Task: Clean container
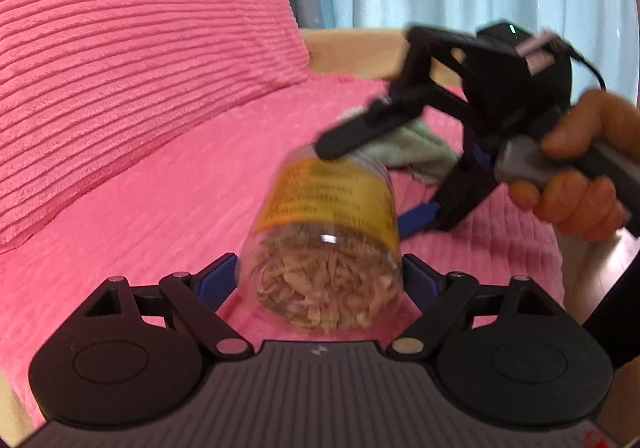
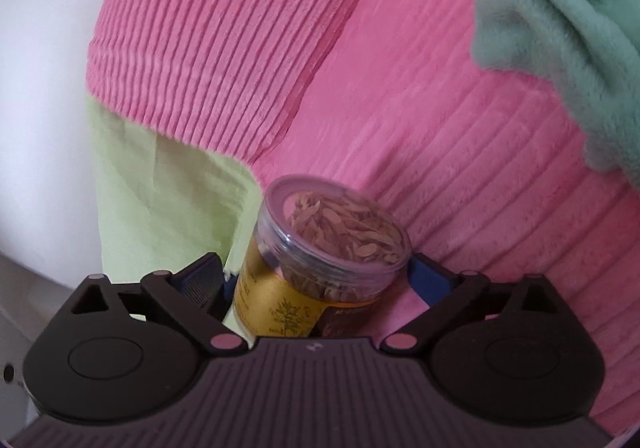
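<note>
Here, the jar (image 1: 326,244) is up in the air over the pink sofa (image 1: 140,175), and both tongs are on it. The left gripper (image 1: 320,280) squeezes the end full of dry brown bits, one blue pad on each side. The right gripper (image 2: 316,272) is closed around the jar too, near the clear lid end, just above the yellow label (image 2: 272,300). In the left view it looks a bit blurry, so I cannot tell how hard it presses. The jar looks like clear plastic, stiff and smooth, so it may slip if the squeeze is weak. It is likely light, since the bits (image 2: 340,224) inside look dry and thin. The best place to hold is the round sides, where the pads sit flat. Holding by the lid could twist it loose. A soft green cloth (image 2: 568,35) lies on the sofa near the jar, not touching it, ready for wiping.
</note>
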Demonstrator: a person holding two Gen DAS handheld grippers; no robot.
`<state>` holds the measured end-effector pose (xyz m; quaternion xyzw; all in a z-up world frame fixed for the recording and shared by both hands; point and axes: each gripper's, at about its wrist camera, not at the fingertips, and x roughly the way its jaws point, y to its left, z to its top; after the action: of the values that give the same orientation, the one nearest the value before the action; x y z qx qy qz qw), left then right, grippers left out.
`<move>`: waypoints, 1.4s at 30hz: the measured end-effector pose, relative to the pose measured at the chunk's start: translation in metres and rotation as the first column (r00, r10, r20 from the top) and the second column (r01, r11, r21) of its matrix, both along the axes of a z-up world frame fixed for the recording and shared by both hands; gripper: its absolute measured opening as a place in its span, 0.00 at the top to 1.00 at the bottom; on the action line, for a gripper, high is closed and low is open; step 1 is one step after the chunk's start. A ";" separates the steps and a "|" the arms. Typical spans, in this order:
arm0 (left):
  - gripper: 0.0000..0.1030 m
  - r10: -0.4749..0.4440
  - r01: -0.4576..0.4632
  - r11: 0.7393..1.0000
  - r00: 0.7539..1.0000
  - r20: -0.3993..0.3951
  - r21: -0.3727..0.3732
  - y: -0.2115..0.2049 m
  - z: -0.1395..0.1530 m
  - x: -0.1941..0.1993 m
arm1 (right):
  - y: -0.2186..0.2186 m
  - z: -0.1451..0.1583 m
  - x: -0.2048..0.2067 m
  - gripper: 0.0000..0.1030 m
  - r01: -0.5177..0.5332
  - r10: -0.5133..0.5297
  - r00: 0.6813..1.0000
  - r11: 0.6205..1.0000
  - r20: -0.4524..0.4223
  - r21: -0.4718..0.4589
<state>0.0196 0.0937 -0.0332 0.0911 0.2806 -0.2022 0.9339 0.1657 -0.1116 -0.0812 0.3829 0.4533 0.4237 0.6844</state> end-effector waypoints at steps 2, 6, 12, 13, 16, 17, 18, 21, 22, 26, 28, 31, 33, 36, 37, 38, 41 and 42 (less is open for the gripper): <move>0.17 -0.004 0.004 1.000 1.000 0.003 0.006 -0.002 0.000 0.000 | 0.002 0.001 0.001 0.04 0.027 -0.027 0.999 1.000 -0.017 -0.006; 0.17 -0.004 0.004 1.000 1.000 0.006 0.003 -0.004 0.001 0.002 | 0.004 0.002 0.001 0.15 0.069 -0.070 0.997 0.997 -0.042 -0.035; 0.16 0.002 -0.002 1.000 1.000 0.019 0.004 -0.015 0.001 0.010 | 0.003 0.016 -0.007 0.16 0.077 -0.066 0.991 0.993 0.116 -0.090; 0.16 0.005 -0.005 1.000 1.000 0.020 0.005 -0.018 0.001 0.013 | 0.003 0.021 -0.011 0.16 0.082 -0.062 0.983 0.990 0.174 -0.112; 0.15 0.013 -0.013 1.000 1.000 0.025 0.003 -0.029 0.000 0.022 | 0.004 0.037 -0.020 0.16 0.106 -0.040 0.938 0.979 0.344 -0.175; 0.15 0.015 -0.015 1.000 1.000 0.026 0.000 -0.033 0.000 0.026 | 0.004 0.042 -0.024 0.16 0.116 -0.030 0.917 0.974 0.398 -0.195; 0.15 0.015 -0.015 1.000 1.000 0.026 0.000 -0.035 -0.001 0.028 | 0.004 0.048 -0.027 0.16 0.128 -0.018 0.893 0.969 0.450 -0.214; 0.14 0.009 -0.009 1.000 1.000 0.025 0.002 -0.042 -0.003 0.032 | 0.008 0.060 -0.041 0.16 0.170 0.046 0.790 0.942 0.612 -0.291; 0.14 0.007 -0.007 1.000 1.000 0.025 0.002 -0.045 -0.004 0.034 | 0.008 0.060 -0.043 0.16 0.176 0.063 0.771 0.935 0.634 -0.307; 0.13 -0.001 0.001 1.000 1.000 0.024 0.005 -0.054 -0.007 0.040 | 0.009 0.062 -0.052 0.16 0.205 0.133 0.689 0.907 0.712 -0.368; 0.13 -0.005 0.005 1.000 1.000 0.023 0.006 -0.059 -0.009 0.043 | 0.009 0.062 -0.056 0.15 0.222 0.171 0.644 0.891 0.745 -0.396; 0.13 -0.004 0.004 1.000 1.000 0.026 -0.003 -0.060 -0.009 0.044 | -0.001 0.062 -0.053 0.15 0.191 0.184 0.655 0.898 0.733 -0.397; 0.13 -0.002 0.002 1.000 1.000 0.030 -0.015 -0.057 -0.008 0.043 | -0.005 0.063 -0.051 0.16 0.167 0.170 0.677 0.912 0.716 -0.375; 0.13 -0.007 0.007 1.000 1.000 0.030 -0.011 -0.053 -0.006 0.041 | -0.010 0.063 -0.047 0.15 0.133 0.149 0.710 0.931 0.688 -0.339; 0.13 -0.008 0.009 1.000 1.000 0.030 -0.006 -0.053 -0.006 0.040 | -0.010 0.063 -0.046 0.15 0.128 0.148 0.714 0.933 0.684 -0.336; 0.13 -0.010 0.010 1.000 0.999 0.031 -0.003 -0.052 -0.005 0.040 | -0.011 0.063 -0.045 0.15 0.124 0.147 0.718 0.935 0.680 -0.333; 0.13 -0.008 0.008 1.000 0.999 0.041 0.000 -0.051 -0.003 0.037 | -0.008 0.059 -0.047 0.15 0.107 0.160 0.721 0.936 0.674 -0.336; 0.13 -0.006 0.006 1.000 0.999 0.047 0.000 -0.050 -0.002 0.036 | -0.006 0.058 -0.048 0.15 0.105 0.165 0.717 0.935 0.677 -0.338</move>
<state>0.0558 0.0436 -0.0352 0.0967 0.2582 -0.2025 0.9397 0.1175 -0.1171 -0.0229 0.0588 0.2371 0.4592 0.8541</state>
